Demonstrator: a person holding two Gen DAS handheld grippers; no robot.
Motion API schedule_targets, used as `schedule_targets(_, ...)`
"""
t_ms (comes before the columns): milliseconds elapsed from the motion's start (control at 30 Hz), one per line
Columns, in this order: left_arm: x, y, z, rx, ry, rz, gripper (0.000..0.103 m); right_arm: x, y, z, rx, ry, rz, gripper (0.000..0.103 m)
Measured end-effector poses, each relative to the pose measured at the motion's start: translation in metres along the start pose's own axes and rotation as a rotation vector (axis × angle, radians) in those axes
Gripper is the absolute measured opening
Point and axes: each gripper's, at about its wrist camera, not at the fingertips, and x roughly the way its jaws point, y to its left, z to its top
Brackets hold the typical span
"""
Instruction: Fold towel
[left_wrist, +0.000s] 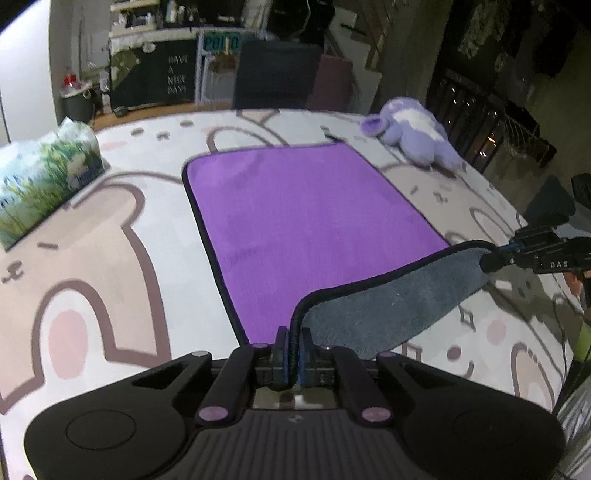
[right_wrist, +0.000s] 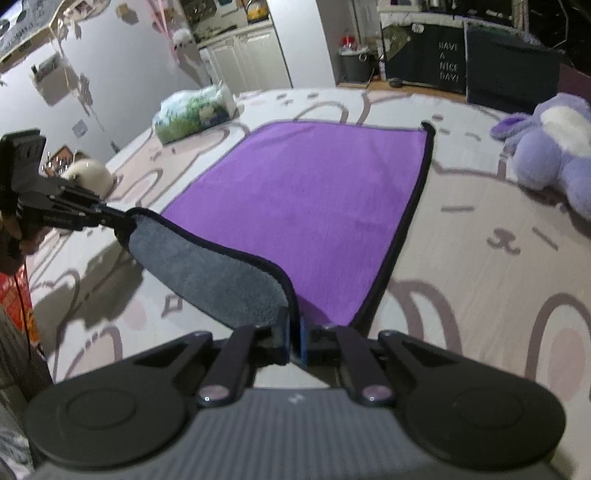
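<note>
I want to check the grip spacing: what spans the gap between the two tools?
Only the towel's lifted near edge, grey underside showing, stretches from left tool to right tool; both wrist views show it.

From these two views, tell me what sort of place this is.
Probably a lived-in home, perhaps a bedroom or studio. The towel lies on a cartoon-print sheet beside a plush toy and a tissue pack, with white cabinets behind.
</note>
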Motion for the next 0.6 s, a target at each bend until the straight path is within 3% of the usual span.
schedule_targets(300,-0.019,-0.002,0.025,-0.034,-0.119,0.057,0.005,-0.015,-0.004,0.025,0.039,-0.118,-0.039,0.006)
schedule_targets(600,-0.022,0.0,0.056,-0.068,-0.189,0.111,0.005,-0.023,-0.011,0.052,0.07,-0.23,-0.083,0.006)
